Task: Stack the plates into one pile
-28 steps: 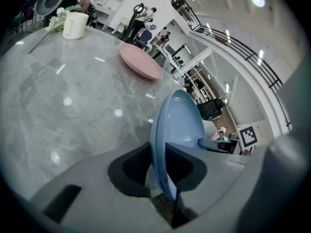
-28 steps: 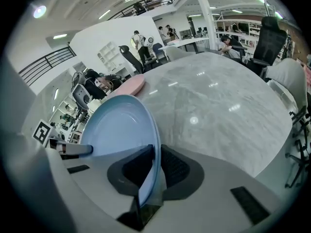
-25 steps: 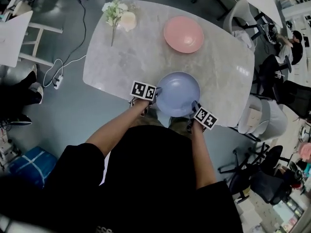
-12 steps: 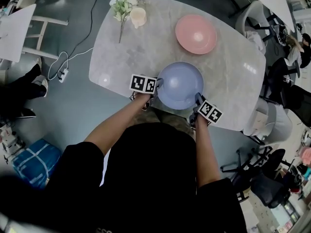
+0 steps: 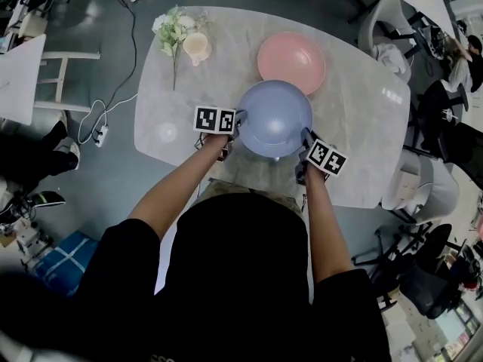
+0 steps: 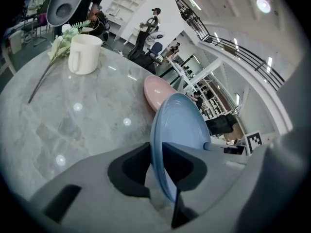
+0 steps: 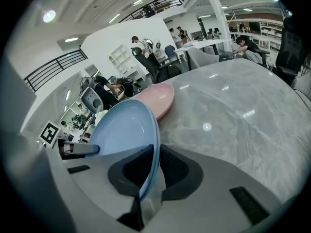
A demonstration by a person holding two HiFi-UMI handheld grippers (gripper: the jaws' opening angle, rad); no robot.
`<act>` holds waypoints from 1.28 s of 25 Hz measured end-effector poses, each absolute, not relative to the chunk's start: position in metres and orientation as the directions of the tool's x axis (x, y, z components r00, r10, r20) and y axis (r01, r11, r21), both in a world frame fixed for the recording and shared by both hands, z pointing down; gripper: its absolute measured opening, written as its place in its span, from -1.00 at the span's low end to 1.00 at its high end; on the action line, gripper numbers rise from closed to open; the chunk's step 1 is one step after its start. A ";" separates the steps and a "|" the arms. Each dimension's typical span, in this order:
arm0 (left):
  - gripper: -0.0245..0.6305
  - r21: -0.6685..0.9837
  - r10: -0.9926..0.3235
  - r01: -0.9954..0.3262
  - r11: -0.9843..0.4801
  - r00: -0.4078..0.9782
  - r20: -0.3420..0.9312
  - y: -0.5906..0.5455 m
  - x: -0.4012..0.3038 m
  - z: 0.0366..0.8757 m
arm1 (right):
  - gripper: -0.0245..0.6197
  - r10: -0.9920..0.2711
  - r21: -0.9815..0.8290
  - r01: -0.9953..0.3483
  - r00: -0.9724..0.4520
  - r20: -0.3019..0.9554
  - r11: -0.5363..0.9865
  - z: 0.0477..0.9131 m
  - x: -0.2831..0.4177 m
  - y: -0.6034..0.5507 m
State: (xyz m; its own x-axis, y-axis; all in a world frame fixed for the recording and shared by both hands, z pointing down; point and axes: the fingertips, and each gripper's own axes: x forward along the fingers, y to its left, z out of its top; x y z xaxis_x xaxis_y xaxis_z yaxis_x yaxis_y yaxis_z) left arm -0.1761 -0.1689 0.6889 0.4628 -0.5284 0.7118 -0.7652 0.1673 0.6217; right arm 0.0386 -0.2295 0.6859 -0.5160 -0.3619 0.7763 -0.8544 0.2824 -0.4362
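text — none legible | labels, numbers, signs — none legible

Tabletop (image 5: 177, 100) left bare (mug (image 5: 197, 46), flowers (image 5: 170, 30) far corner); pink plate (image 5: 290, 55) ahead.

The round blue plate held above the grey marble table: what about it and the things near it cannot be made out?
- Underside of the round blue plate and the grey marble table beneath it: head view, covered by the plate.
- Whether it touches the round pink plate: every view shows them overlapping, none shows a gap or contact.
- Contents of the white mug: left gripper view shows its side only; too small in the head view.
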 end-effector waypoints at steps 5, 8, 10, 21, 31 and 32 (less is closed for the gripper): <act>-0.66 0.612 -0.526 -0.777 0.149 0.461 0.714 -0.216 -0.186 0.693 | -0.78 -0.358 -0.445 -0.852 -0.521 0.775 0.278 0.691 0.029 -0.272; -0.66 0.611 -0.517 -0.776 0.154 0.464 0.719 -0.238 -0.189 0.699 | -0.78 -0.357 -0.426 -0.858 -0.509 0.783 0.287 0.696 0.026 -0.295; -0.66 0.609 -0.514 -0.777 0.155 0.463 0.722 -0.254 -0.190 0.702 | -0.78 -0.359 -0.421 -0.861 -0.503 0.786 0.286 0.700 0.025 -0.310; -0.66 0.595 -0.516 -0.791 0.139 0.455 0.726 -0.323 -0.195 0.713 | -0.78 -0.359 -0.409 -0.850 -0.515 0.779 0.332 0.710 0.020 -0.379; -0.63 0.532 -0.475 -0.840 0.108 0.427 0.770 -0.363 -0.201 0.722 | -0.78 -0.353 -0.441 -0.848 -0.525 0.775 0.292 0.718 0.015 -0.416; -0.63 0.530 -0.475 -0.841 0.106 0.426 0.770 -0.365 -0.203 0.723 | -0.78 -0.353 -0.441 -0.848 -0.525 0.774 0.295 0.719 0.013 -0.419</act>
State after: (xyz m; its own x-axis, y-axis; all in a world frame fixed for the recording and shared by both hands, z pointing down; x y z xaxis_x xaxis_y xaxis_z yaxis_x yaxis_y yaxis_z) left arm -0.2028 -0.3654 0.7231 0.4257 -0.4749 0.7702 -0.8410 0.1064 0.5304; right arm 0.0129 -0.4189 0.7188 -0.5253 -0.3528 0.7743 -0.8478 0.2949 -0.4408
